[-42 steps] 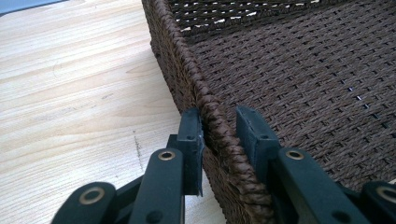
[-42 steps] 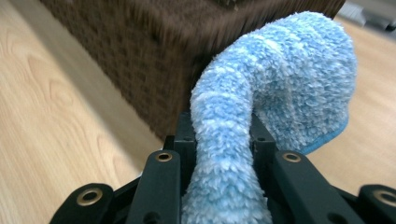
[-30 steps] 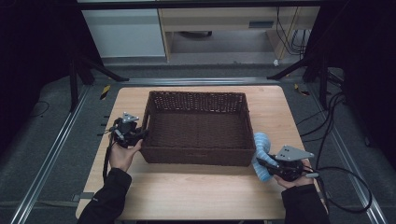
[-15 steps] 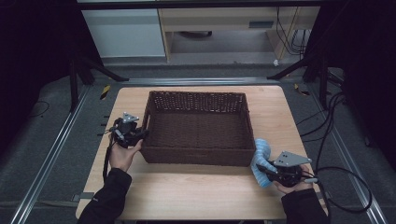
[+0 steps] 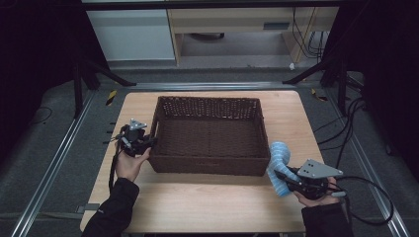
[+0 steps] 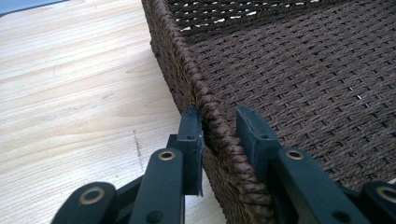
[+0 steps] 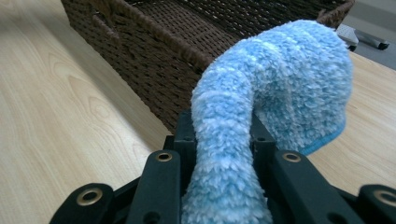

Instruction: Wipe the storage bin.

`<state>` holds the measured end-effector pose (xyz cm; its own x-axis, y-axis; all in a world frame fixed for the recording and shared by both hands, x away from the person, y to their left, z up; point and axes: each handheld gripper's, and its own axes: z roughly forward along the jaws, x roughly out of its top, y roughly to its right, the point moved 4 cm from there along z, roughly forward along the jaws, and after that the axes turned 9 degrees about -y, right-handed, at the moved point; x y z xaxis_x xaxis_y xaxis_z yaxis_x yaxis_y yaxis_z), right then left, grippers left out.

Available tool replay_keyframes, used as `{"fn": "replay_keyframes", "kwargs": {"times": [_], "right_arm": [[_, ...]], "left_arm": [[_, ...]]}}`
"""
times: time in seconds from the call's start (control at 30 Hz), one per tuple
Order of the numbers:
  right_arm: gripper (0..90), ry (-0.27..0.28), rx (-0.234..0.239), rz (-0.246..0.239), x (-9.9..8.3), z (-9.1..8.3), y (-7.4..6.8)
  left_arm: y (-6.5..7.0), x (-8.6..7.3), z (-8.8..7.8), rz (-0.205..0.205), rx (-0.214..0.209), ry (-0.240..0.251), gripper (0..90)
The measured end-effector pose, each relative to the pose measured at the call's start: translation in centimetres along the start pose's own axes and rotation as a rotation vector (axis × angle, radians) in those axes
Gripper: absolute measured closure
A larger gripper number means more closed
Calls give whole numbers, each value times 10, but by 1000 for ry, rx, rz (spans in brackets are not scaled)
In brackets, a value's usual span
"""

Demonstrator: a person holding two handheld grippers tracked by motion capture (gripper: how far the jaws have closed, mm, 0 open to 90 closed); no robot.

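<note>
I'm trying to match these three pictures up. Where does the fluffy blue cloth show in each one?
High view: blue cloth at lower right, off the basket's near right corner.
Left gripper view: not in this picture.
Right gripper view: cloth in the centre, pinched between the jaws.
Shared landmark: the brown wicker basket.

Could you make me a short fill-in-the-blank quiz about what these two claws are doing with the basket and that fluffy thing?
1. The left claw is clamped on the rim of the brown woven ____.
2. The fluffy cloth in the right claw is light ____ in colour.
3. The basket stands on a ____ table.
4. Inside, the basket is ____.

Missing words: basket; blue; wooden; empty
</note>
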<state>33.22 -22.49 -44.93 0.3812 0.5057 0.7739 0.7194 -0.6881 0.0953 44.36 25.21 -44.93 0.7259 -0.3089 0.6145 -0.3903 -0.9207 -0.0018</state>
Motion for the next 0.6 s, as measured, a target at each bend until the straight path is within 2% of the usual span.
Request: {"fn": "replay_keyframes", "kwargs": {"times": [0.13, 0.3, 0.43, 0.6], "right_arm": [[724, -23, 17, 12, -9, 10, -3], [724, -116, 36, 14, -30, 29, -7], [724, -169, 48, 20, -41, 40, -6], [722, -155, 38, 36, -41, 36, -2]], "left_arm": [[0, 0, 0, 2, 1, 0, 716], [0, 0, 0, 2, 0, 0, 716], [0, 0, 0, 2, 0, 0, 715], [0, 0, 0, 2, -1, 0, 715]]}}
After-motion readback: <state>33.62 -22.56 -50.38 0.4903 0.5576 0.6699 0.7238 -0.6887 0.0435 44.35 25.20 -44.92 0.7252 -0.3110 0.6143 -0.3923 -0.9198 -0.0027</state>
